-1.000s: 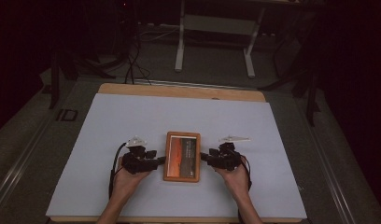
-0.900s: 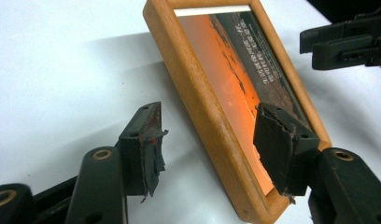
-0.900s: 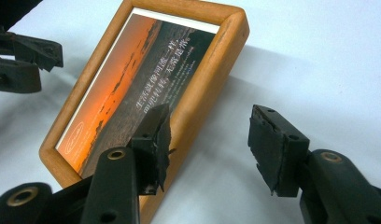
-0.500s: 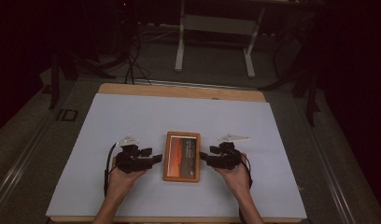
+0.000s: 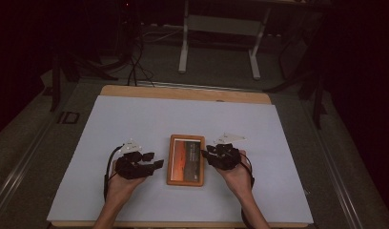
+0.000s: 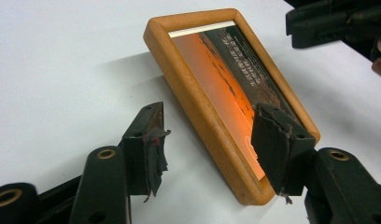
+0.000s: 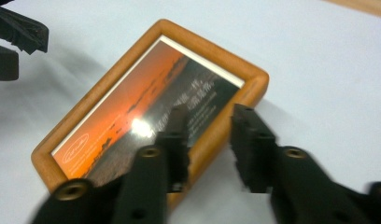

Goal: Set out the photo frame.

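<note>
Picture frame (image 5: pixel 186 160), wooden-rimmed, is seen flat on the white table (image 5: pixel 135 119) at lower centre of the high view, between left gripper (image 5: pixel 152 163) and right gripper (image 5: pixel 208 153). Spread left jaws are shown straddling its near rim; right jaws, just closing, not pressing it.

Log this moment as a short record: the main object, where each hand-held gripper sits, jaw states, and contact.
object: wooden picture frame with an orange sunset picture, lying flat
surface: white table cover over a wooden table
left hand-held gripper: beside the frame's left edge, jaws open, one on each side of the frame's near corner in the left gripper view, pads not pressing
right hand-held gripper: at the frame's right edge, jaws have just been closing, astride the frame's rail in the right gripper view
contact: no grip visible; the right one cannot be settled through blur
</note>
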Demonstrator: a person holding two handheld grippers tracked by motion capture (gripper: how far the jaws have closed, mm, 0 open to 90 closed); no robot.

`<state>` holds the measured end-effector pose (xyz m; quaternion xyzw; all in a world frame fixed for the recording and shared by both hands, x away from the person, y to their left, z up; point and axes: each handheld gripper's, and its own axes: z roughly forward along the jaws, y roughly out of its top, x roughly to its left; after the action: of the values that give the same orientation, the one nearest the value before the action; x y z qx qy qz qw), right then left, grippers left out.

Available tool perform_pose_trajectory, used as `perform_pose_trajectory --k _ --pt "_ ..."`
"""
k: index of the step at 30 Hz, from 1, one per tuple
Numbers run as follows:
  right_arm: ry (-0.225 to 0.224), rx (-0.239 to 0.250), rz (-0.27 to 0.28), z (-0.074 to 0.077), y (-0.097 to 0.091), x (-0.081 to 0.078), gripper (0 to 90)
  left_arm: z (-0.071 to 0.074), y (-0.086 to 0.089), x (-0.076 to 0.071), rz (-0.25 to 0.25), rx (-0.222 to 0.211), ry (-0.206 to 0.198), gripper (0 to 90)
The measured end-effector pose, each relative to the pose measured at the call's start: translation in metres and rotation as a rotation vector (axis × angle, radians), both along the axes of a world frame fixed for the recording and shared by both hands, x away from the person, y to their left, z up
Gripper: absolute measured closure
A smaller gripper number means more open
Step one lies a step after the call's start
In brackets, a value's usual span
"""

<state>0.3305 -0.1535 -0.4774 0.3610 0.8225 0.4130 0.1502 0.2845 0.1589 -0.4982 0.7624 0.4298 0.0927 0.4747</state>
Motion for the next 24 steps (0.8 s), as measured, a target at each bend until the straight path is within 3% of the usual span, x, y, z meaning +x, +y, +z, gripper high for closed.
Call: perform_pose_trajectory --k 6,16,24 --pt "-0.045 -0.023 0.012 0.003 0.010 0.010 90.0 0.000 -0.006 -0.004 -0.025 0.042 -0.023 46.4" --pt "-0.078 -0.084 0.030 0.006 0.024 0.026 90.0 0.001 -0.010 -0.007 -0.027 0.082 -0.057 46.6" --pt "-0.074 -0.120 0.033 0.002 0.031 0.038 90.0 0.001 -0.011 -0.009 -0.024 0.086 -0.065 46.6"
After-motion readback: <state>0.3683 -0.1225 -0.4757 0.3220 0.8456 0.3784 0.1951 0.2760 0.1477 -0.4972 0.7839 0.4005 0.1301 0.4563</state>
